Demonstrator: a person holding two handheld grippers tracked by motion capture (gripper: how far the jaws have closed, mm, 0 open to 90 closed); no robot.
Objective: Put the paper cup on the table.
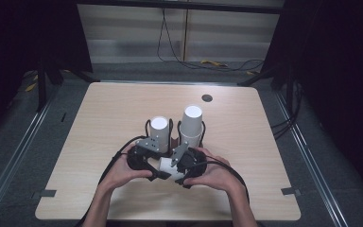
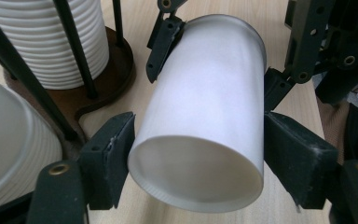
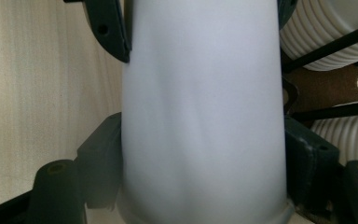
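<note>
A plain white paper cup (image 1: 166,167) lies on its side just above the wooden table (image 1: 113,109), held between both grippers. My left gripper (image 2: 198,142) is shut on it near its open mouth, which faces that camera. My right gripper (image 3: 203,156) is shut on the same cup (image 3: 200,107), one pad on each side of its wall. In the left gripper view the right gripper's fingers (image 2: 161,46) clamp the cup's (image 2: 205,98) far end. In the high view the left gripper (image 1: 155,163) and right gripper (image 1: 178,164) meet at the table's near middle.
Just beyond the grippers stand two stacks of white ribbed cups, one on the left (image 1: 159,128) and a taller one on the right (image 1: 192,122), each in a black wire rack on a brown base (image 2: 114,70). A dark round cable hole (image 1: 207,98) sits near the far edge.
</note>
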